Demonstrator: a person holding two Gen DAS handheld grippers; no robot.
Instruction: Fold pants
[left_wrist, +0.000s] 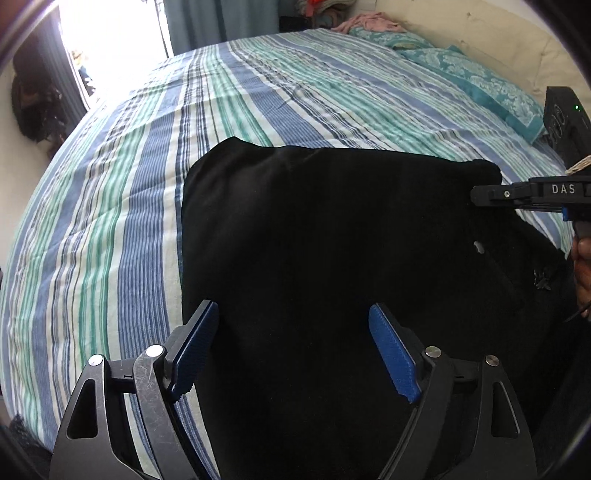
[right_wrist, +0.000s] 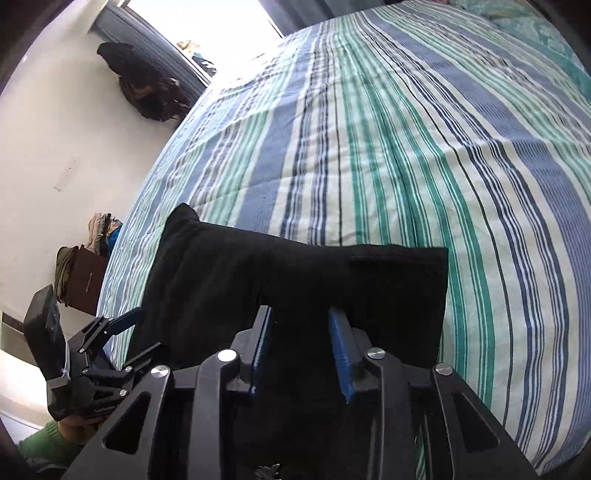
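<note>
Bedspread (left_wrist: 110, 206): we see a quilted cotton cover in blue, green and white stripes, soft and slightly puckered, running from the left edge to the far right of the bed.

Left gripper (left_wrist: 293, 343): we hold it low over the near left part of the cloth, its two blue ribbed pads spread wide apart with nothing between them — only black fabric lies below.

Pants (left_wrist: 332, 236): a black, matte, thick-looking knit, already doubled into a broad rough rectangle on the near side of the bed; the far edge lies fairly straight, the far left corner is rounded and puffy. A small pale spot shows toward the right side.

Handling: we judge the pants light, limp and not slippery; they will sag and bunch wherever they are not supported, so a single pinch would drag a point rather than lift an edge.

Where to hold: we would take both near corners, or the two ends of one edge, pinching through all layers so the fold carries over evenly.

Right gripper (right_wrist: 301, 332): its pads stand much closer together, and dark cloth fills the space between them — we cannot tell whether it is truly pinched or merely lying there. From the left camera its tip sits at the far right corner of the pants.

Pillows (left_wrist: 480, 81): teal, with a pale floral print, at the far right.
</note>
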